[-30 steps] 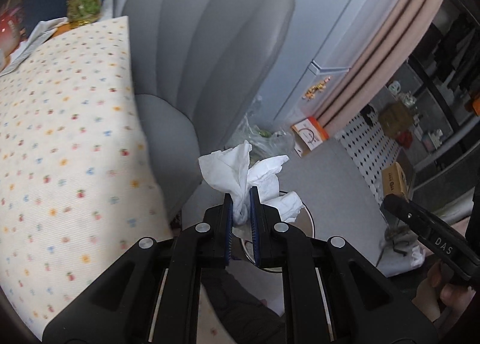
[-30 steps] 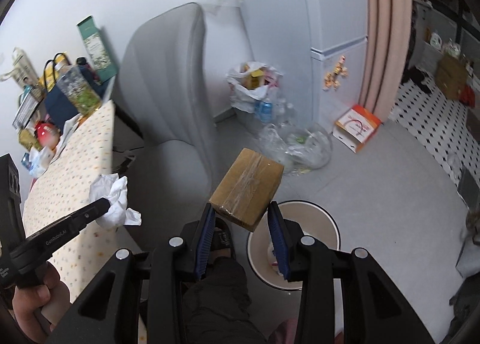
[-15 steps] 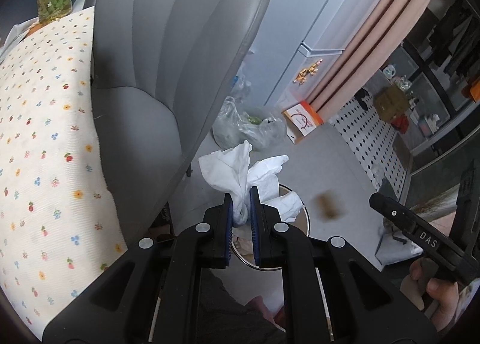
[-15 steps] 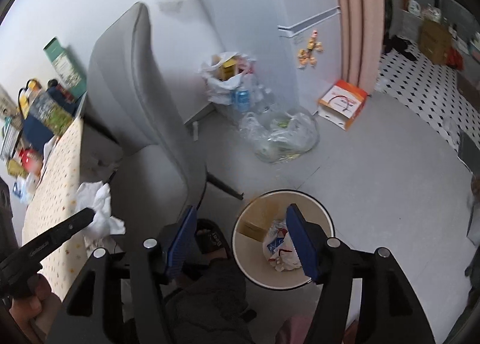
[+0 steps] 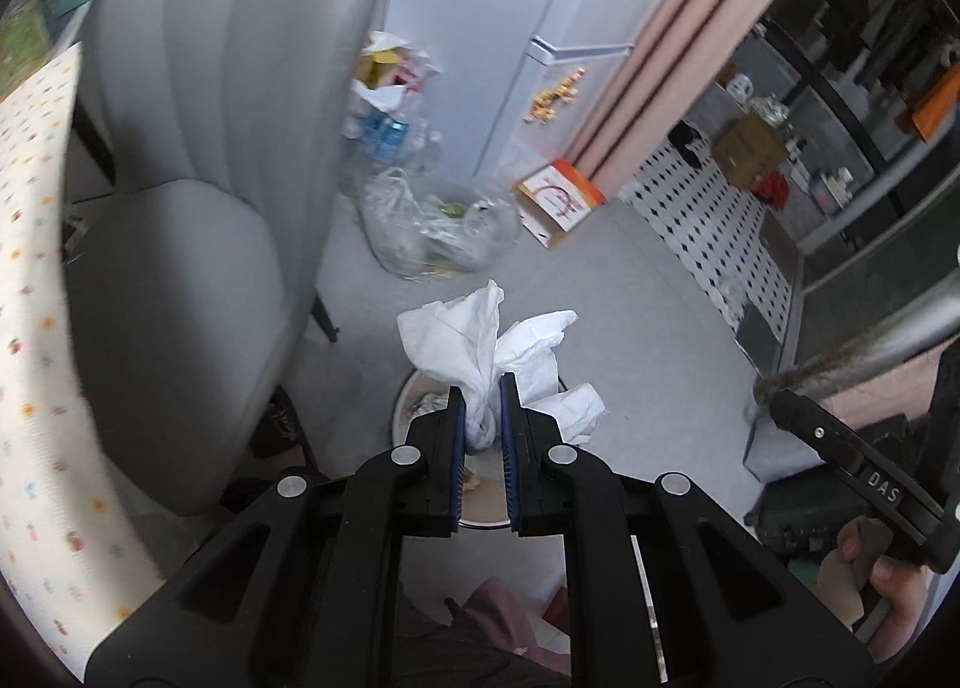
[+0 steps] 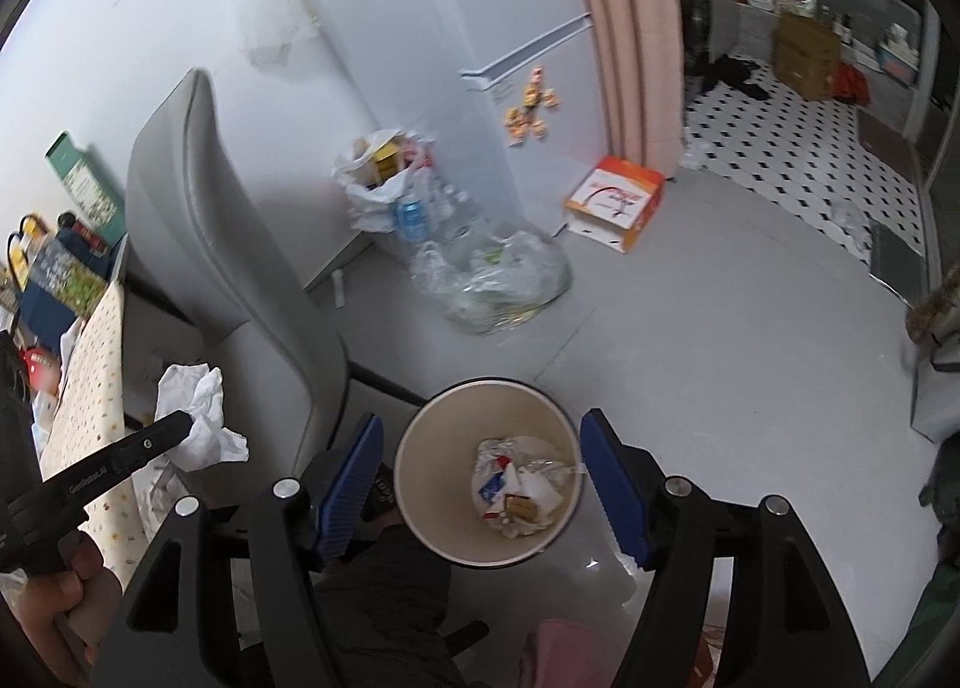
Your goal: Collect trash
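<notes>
While the crumpled tissue (image 5: 489, 352) is clamped between the left gripper (image 5: 480, 418) pads above the bin (image 6: 420, 460), the right gripper (image 6: 480, 478) jaws are being spread, nothing between them

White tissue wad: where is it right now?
The white tissue wad is pinched in the left gripper, above the trash bin beside the grey chair.

Bin (image 5: 403, 397): mostly hidden behind tissue wad (image 5: 480, 346) and left claw (image 5: 480, 397)
Chair (image 5: 198, 105): motion-blurred, top cut off
Tabletop (image 5: 30, 244): smeared, cropped at left edge
Bin scraps (image 6: 519, 484): too small to name
Right hand (image 5: 882, 574): cropped at frame edge
</notes>
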The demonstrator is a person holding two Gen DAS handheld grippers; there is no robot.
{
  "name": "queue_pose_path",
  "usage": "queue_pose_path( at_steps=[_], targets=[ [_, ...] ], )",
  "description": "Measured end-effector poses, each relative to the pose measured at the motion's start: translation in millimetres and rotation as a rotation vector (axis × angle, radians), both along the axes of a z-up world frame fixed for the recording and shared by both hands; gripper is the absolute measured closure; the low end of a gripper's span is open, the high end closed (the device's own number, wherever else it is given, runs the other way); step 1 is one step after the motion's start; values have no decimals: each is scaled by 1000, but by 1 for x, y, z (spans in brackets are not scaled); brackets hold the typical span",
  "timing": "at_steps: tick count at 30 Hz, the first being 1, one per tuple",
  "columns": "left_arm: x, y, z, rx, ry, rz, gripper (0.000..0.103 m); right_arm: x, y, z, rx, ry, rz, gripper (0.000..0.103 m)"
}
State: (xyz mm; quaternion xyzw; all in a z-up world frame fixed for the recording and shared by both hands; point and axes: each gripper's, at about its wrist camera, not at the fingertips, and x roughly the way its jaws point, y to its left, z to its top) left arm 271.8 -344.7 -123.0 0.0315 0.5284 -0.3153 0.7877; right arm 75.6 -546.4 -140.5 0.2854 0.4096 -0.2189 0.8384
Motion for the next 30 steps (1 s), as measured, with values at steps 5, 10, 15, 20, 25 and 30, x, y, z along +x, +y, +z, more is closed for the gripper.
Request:
queue_pose_path(
  at_steps=[5, 10, 15, 20, 25, 30],
  targets=[
    [-9, -29, -7, 8, 23, -59, 92, -25, -15, 3, -3, -4, -51, 36],
    [-16, -54, -17, 10, 30, -105, 38, -39, -21, 7, -7, -11, -77, 36],
    [-16, -49, -15, -18, 40, -70, 28, -52, -18, 12, -14, -23, -80, 36],
    [-20, -32, 1, -28, 7, -41, 19, -56, -14, 15, -6, -30, -76, 32],
    [-27, -10, 24, -37, -50, -3, 7, -61, -3, 30, -23, -71, -60, 11],
    [-43, 17, 54, -41, -106, 38, 6, -66, 11, 51, -39, -105, -27, 8]
  ],
)
